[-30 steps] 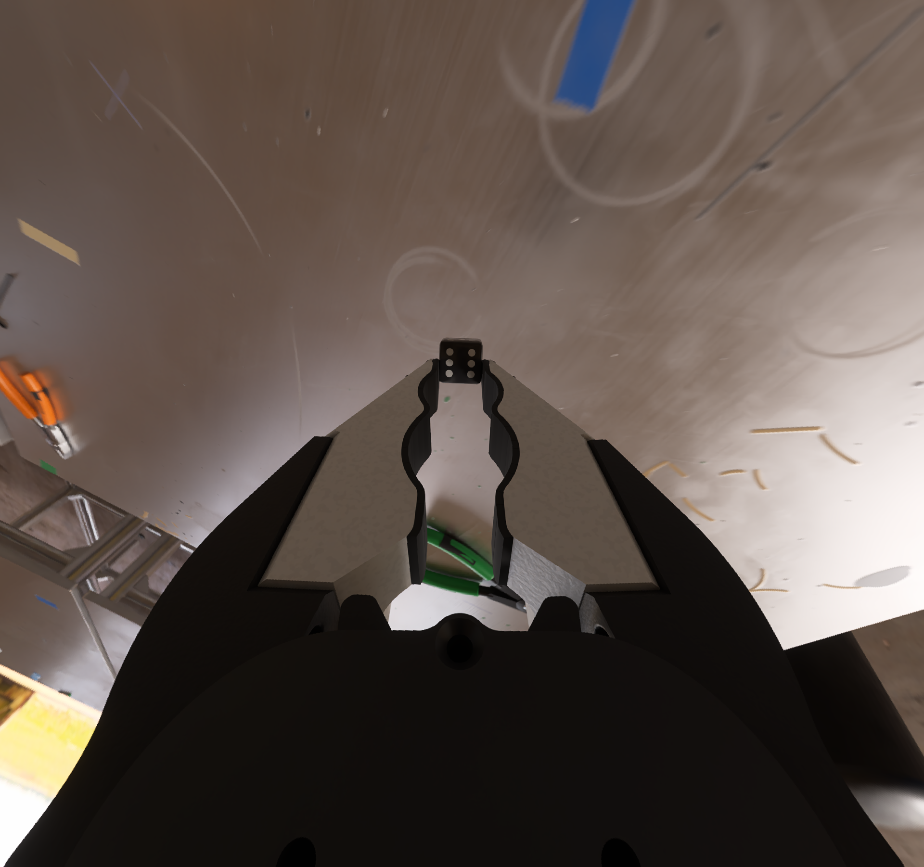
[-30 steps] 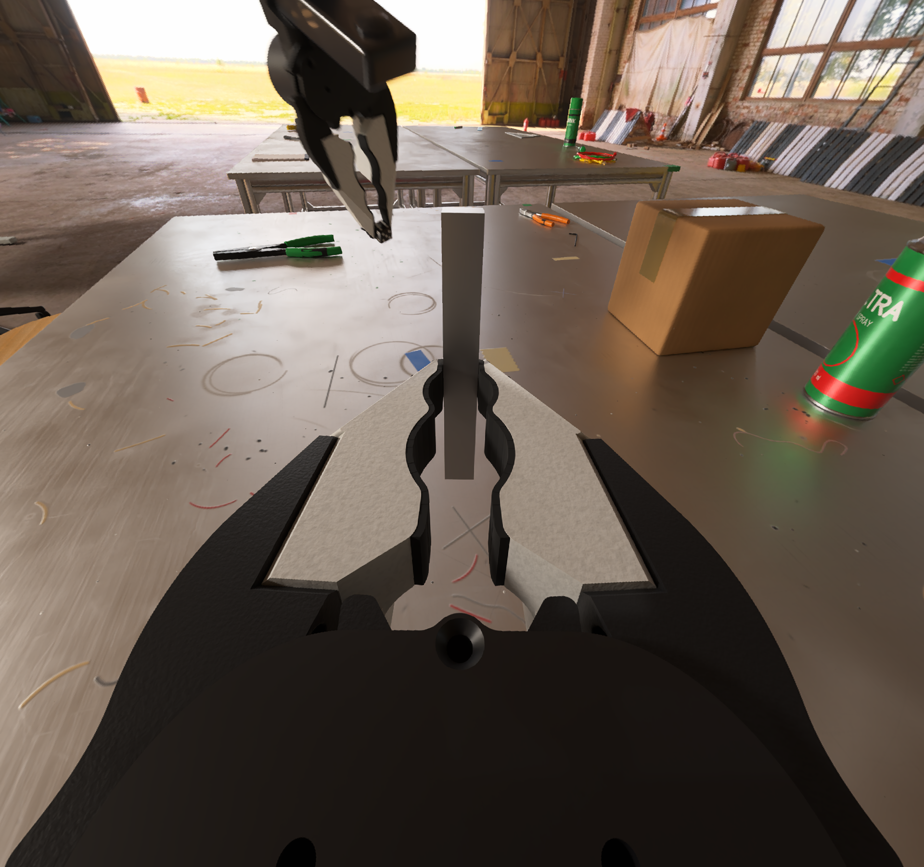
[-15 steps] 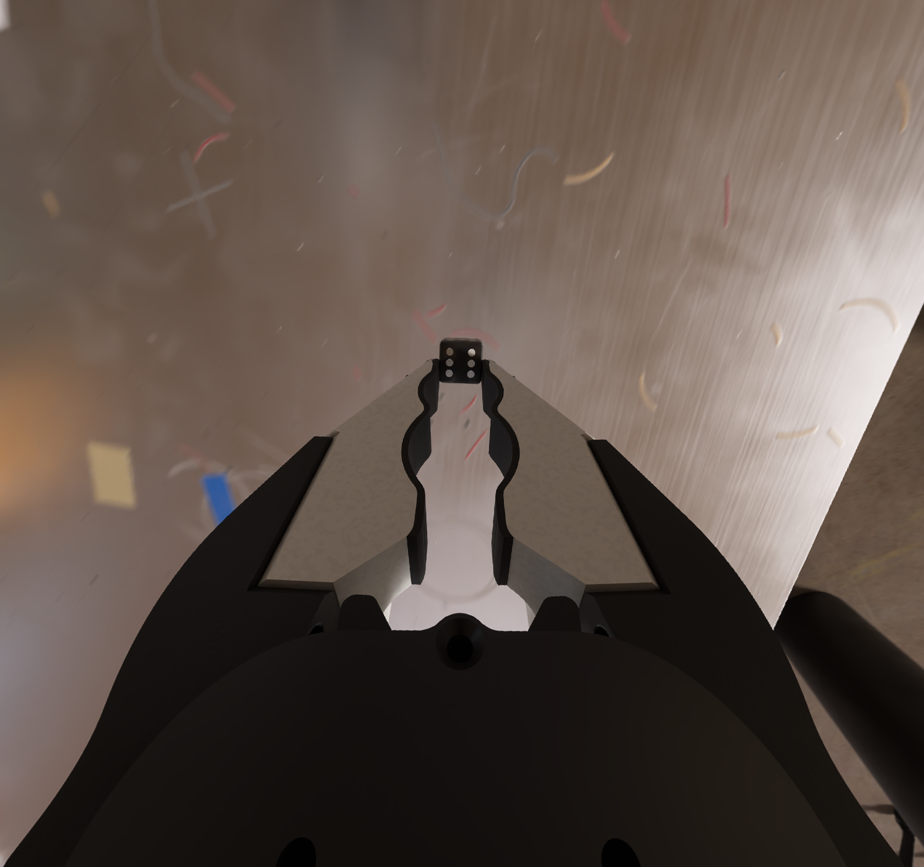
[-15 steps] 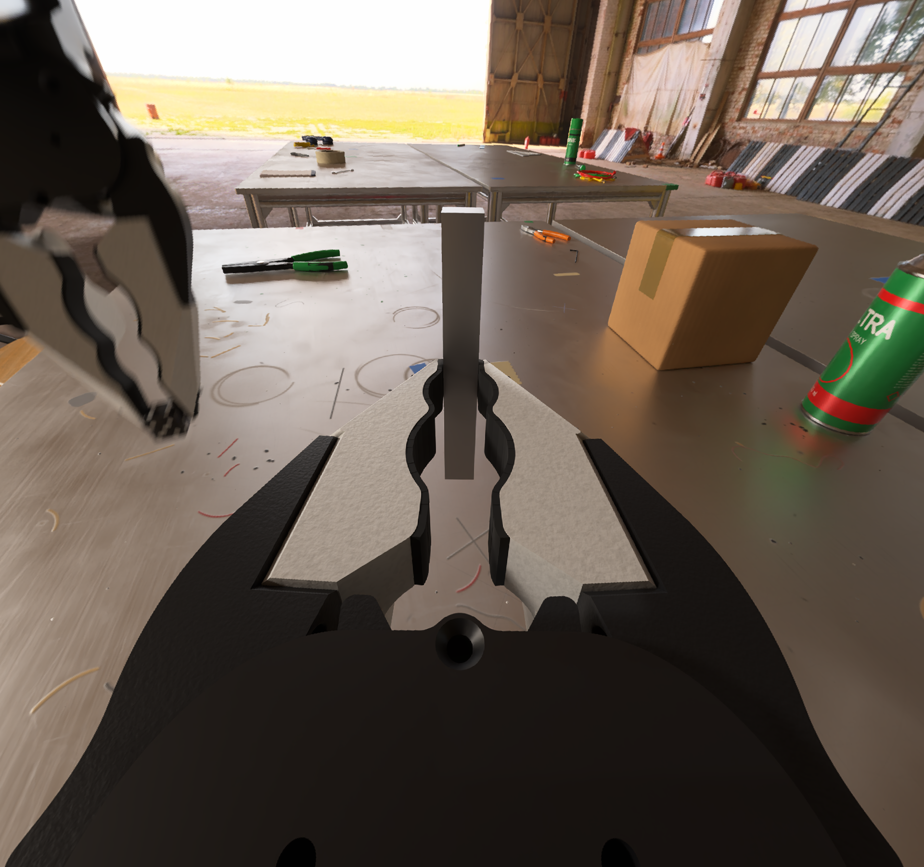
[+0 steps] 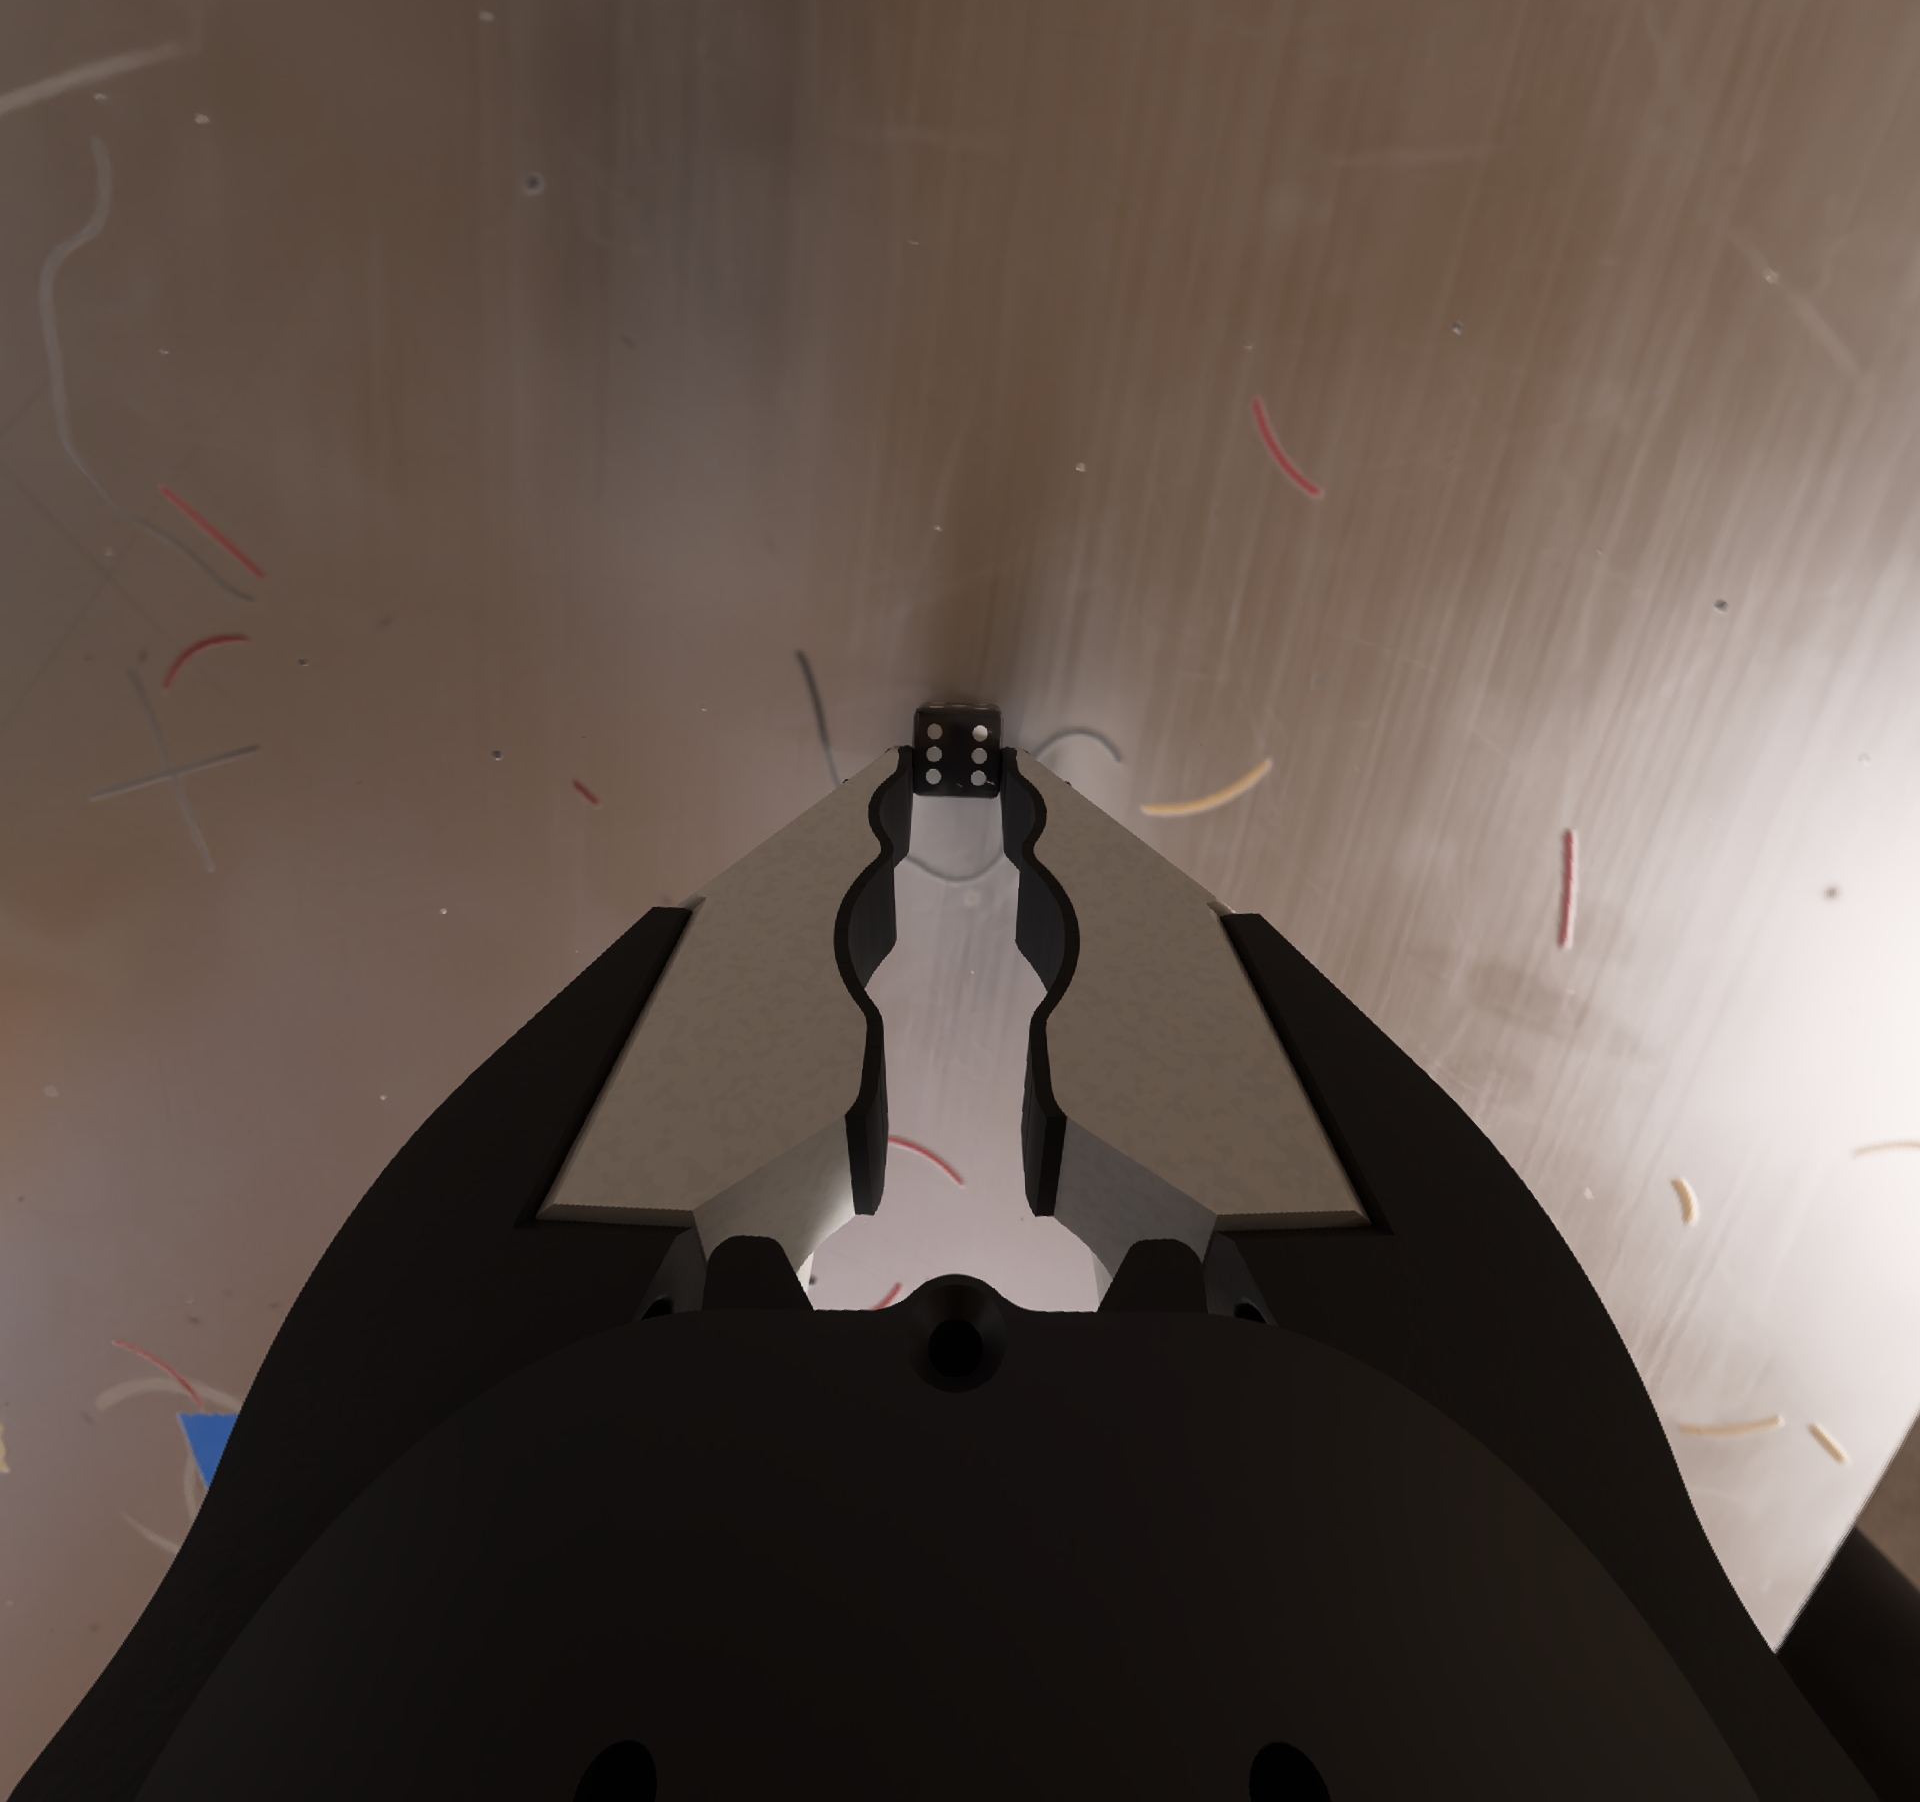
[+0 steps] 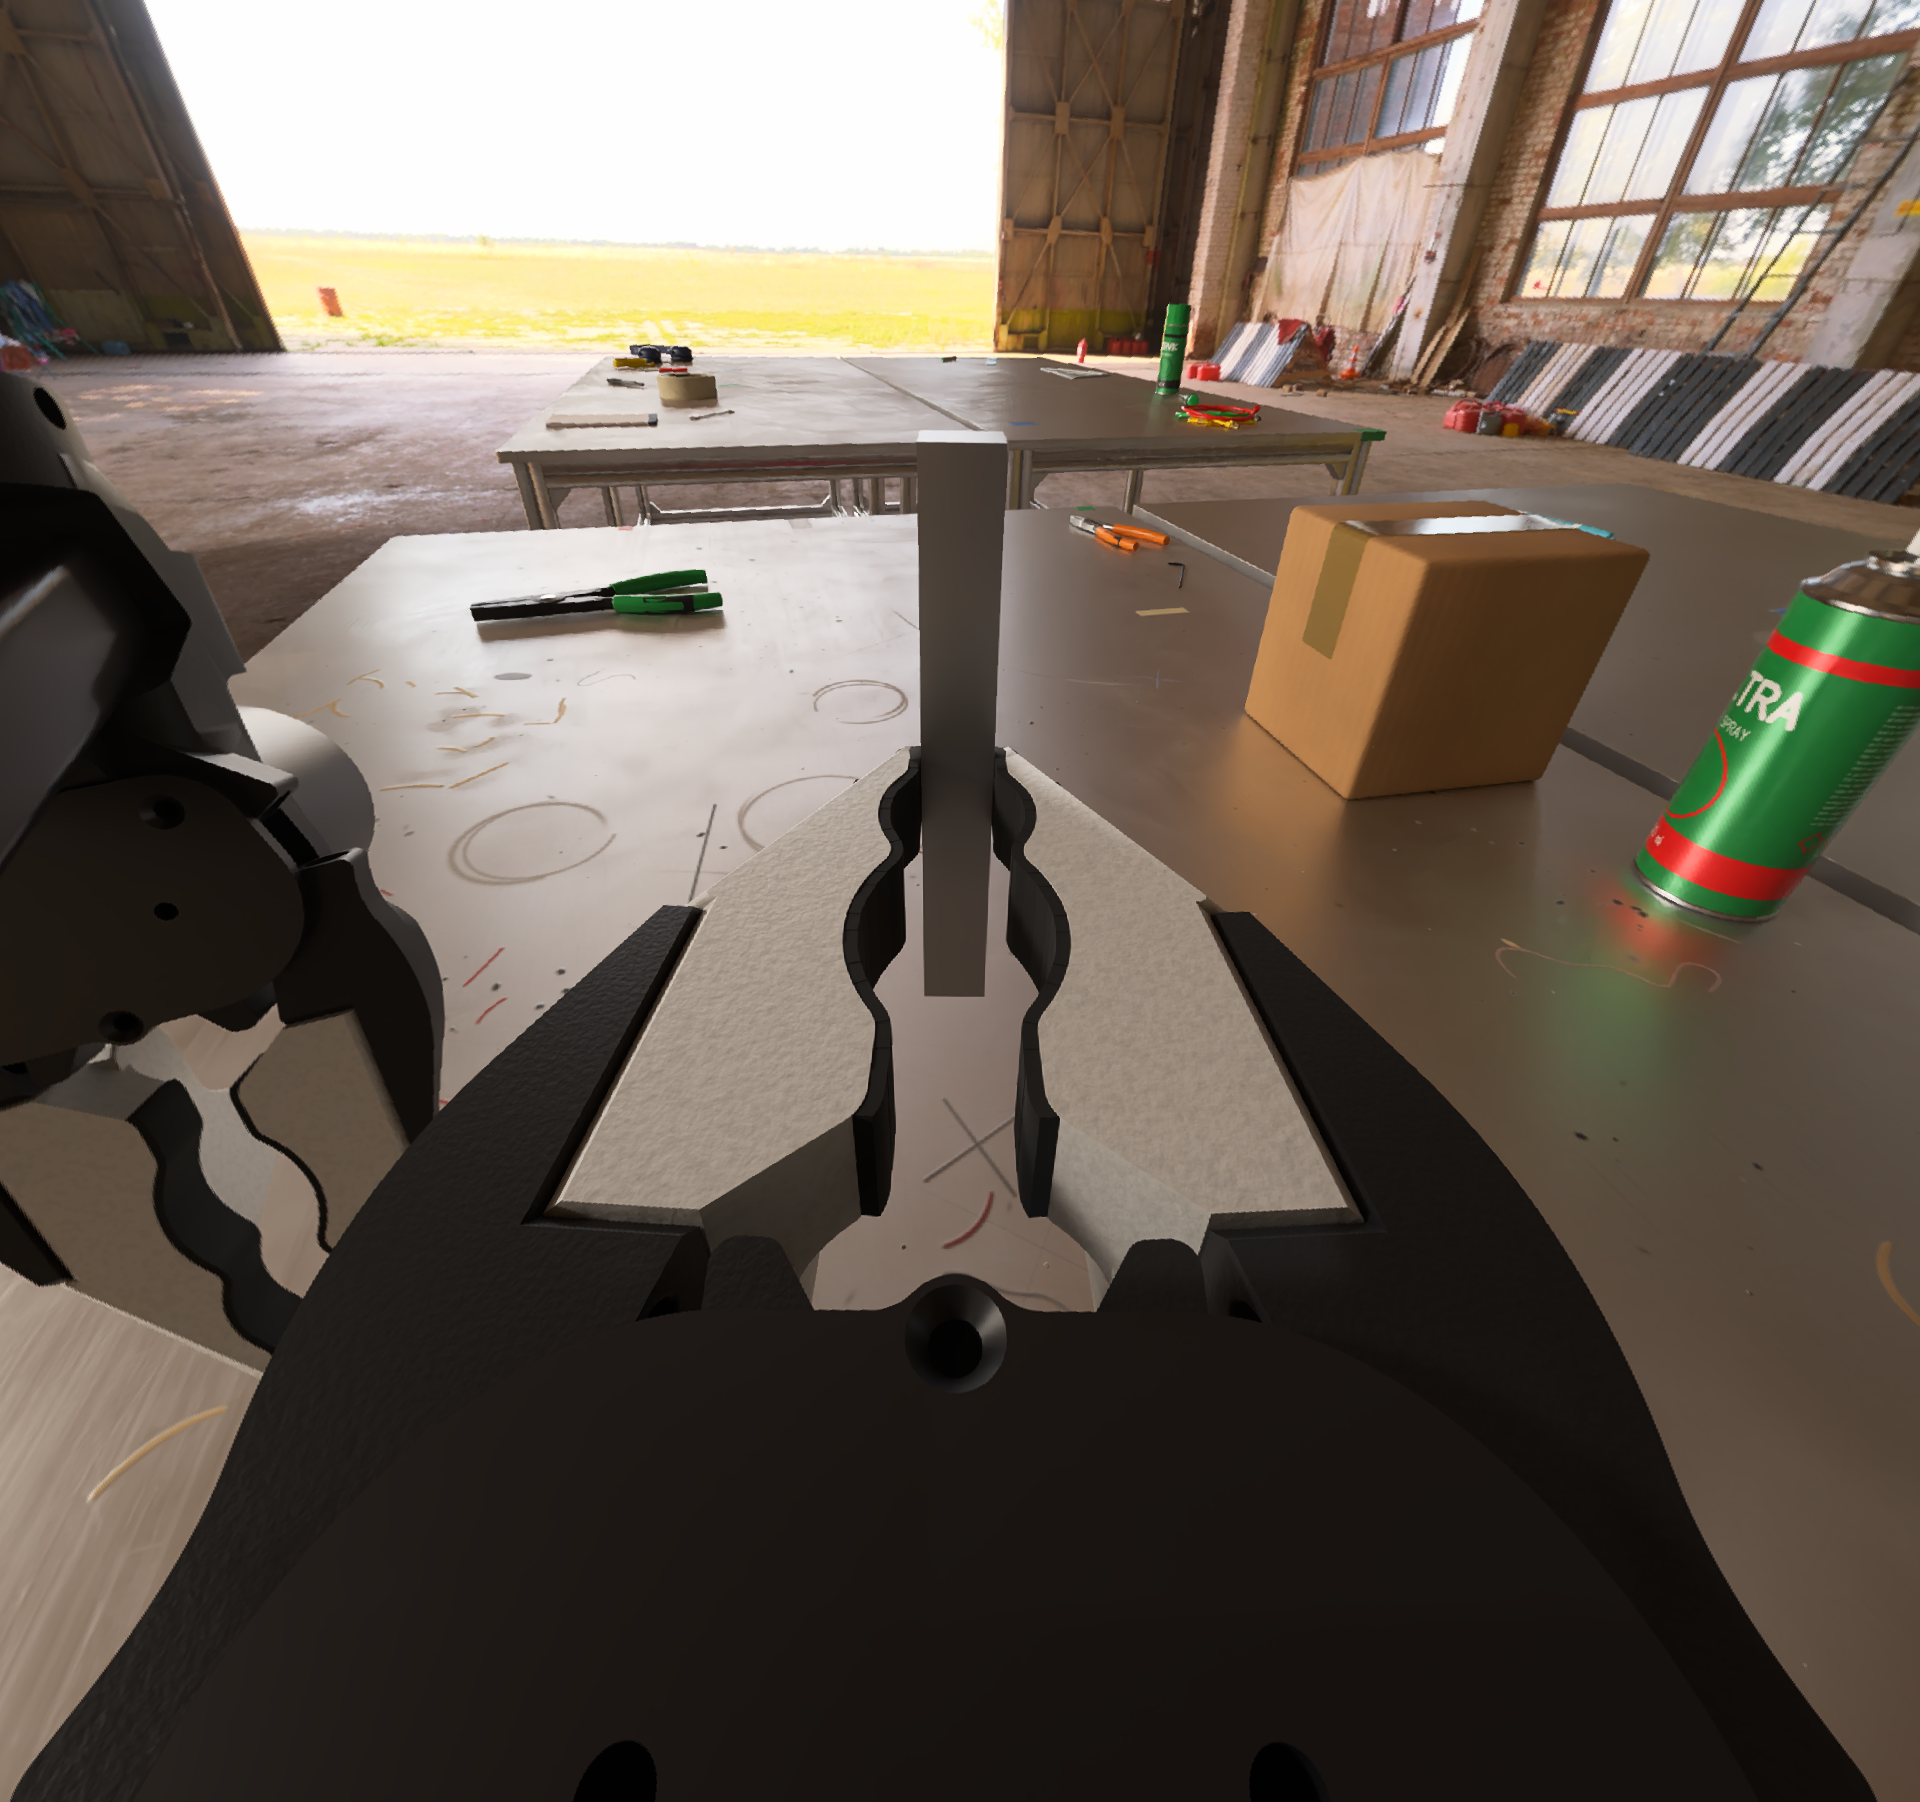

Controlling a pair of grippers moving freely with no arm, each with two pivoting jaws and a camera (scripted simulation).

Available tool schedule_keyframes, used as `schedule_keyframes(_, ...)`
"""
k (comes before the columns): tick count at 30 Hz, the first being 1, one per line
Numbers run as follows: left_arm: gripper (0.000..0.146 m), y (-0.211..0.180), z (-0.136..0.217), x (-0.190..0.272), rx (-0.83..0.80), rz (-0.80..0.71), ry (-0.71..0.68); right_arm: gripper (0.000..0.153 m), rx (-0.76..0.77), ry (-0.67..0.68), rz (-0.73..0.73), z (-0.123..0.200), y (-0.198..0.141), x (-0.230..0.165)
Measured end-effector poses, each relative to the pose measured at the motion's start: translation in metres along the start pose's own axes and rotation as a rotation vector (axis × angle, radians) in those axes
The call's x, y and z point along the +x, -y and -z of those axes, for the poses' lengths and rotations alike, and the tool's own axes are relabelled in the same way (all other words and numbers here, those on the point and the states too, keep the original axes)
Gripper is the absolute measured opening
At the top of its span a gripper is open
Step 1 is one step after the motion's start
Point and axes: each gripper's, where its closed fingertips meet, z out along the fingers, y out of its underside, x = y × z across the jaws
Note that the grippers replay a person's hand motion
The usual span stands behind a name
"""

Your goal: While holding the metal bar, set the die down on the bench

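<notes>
Left claw pointed down at the counter, its tips pinched on the black die, the six-pip face turned toward the camera. A dark smudge of shadow sat right under the die, so I judged it was very near the steel, though I could not tell whether it touched. Thin red and cream scraps lay scattered around, none beneath it. To set it down well, I thought the claw should sink straight until the die's underside sat flat, then part only a little and lift straight up, so the die did not roll or cling to one tip.

From the right wrist view, the right claw was narrowed on the grey bar, which stood upright between its tips, high over the counter. The left claw showed low at the left edge. A box, a green can and green pliers lay well apart. That grip needed to stay firm and level, I reckoned.
</notes>
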Motion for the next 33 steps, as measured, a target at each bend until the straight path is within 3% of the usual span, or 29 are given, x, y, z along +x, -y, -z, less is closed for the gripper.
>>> schedule_keyframes(5,0.021,0.012,0.017,-0.004,0.096,0.018,0.052,0.012,0.016,-0.009,-0.011,0.004,0.003,0.004)
schedule_keyframes(10,0.021,0.002,0.082,-0.020,0.200,0.035,0.172,0.012,0.029,-0.009,-0.027,0.006,0.003,0.006)
schedule_keyframes(16,0.018,-0.103,0.180,-0.087,0.130,0.288,0.403,0.012,0.008,0.000,-0.036,0.001,-0.004,0.005)
schedule_keyframes(19,0.017,-0.170,0.207,-0.111,0.040,0.417,0.442,0.012,-0.002,0.004,-0.037,-0.002,-0.007,0.004)
schedule_keyframes(25,0.013,-0.257,0.180,-0.115,-0.171,0.491,0.289,0.012,-0.026,0.008,-0.043,-0.006,-0.015,0.005)
schedule_keyframes(33,0.013,-0.309,0.141,-0.094,-0.361,0.536,0.121,0.012,-0.040,0.009,-0.055,-0.008,-0.021,0.007)
